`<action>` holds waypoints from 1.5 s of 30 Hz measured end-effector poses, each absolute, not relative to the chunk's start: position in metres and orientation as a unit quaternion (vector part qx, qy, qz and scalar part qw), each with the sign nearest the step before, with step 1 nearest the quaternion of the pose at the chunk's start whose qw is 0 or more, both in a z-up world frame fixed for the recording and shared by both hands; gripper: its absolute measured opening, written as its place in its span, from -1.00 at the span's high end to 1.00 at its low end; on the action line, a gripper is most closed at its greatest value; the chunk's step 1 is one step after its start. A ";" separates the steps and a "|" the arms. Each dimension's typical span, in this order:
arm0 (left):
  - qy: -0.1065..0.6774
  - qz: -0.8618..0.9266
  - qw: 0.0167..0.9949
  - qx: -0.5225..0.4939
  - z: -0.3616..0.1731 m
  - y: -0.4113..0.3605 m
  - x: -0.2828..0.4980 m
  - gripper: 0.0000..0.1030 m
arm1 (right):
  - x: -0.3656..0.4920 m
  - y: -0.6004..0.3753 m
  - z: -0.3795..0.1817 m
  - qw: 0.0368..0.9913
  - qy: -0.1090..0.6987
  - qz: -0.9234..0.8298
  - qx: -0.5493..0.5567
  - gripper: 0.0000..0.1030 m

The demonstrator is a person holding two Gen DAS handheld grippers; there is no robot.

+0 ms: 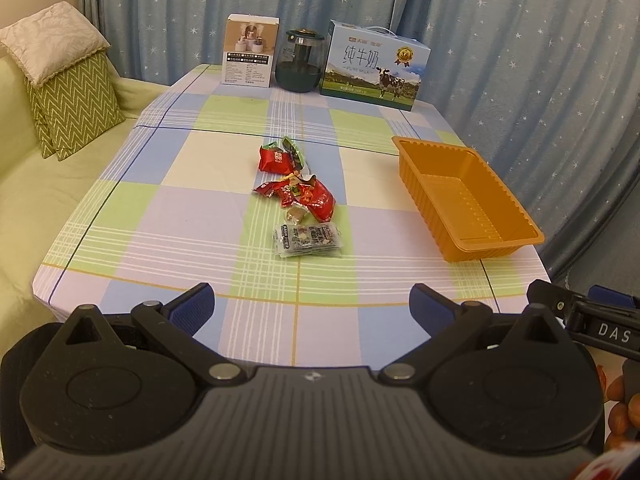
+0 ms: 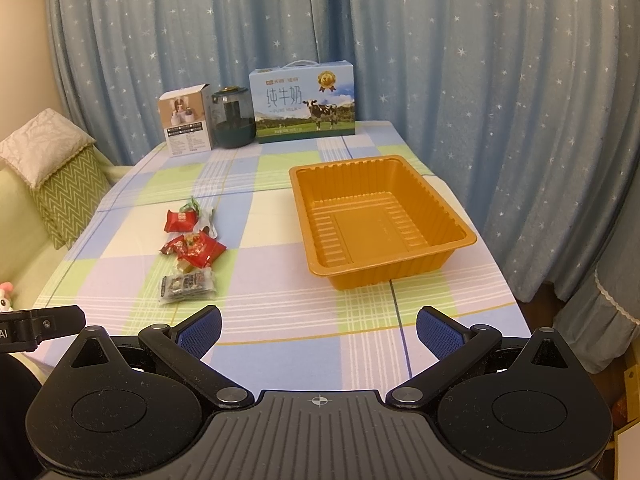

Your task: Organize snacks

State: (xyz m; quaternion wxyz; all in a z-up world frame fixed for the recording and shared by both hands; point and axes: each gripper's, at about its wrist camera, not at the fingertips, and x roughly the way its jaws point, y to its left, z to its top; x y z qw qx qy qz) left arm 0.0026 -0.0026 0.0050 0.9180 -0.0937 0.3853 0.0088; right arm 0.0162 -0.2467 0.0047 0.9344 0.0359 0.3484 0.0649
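On the checked tablecloth [image 1: 168, 216], near the middle of the table, the snacks [image 1: 298, 196] lie in a loose row: a red packet [image 1: 274, 159] farthest, then a red crumpled packet [image 1: 316, 196], a small pale candy [image 1: 295, 213], and a clear packet with dark print [image 1: 309, 240] nearest. Well apart to their right stands the orange tray [image 2: 460, 236], with nothing inside it. Both tools hover over the near edge of the table: the left gripper [image 1: 311, 304] has its blue pads spread wide and holds nothing, and the right gripper [image 2: 319, 326] is the same. At the far edge stand a white box [image 2: 188, 126], a dark glass jar [image 2: 234, 118], probably with a lid, and a milk carton [image 2: 304, 102].
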 end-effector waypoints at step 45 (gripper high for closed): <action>0.402 -0.026 0.915 -0.007 -0.043 0.019 0.054 -0.88 | 0.044 -0.216 -0.032 0.928 0.348 0.128 0.039 -0.99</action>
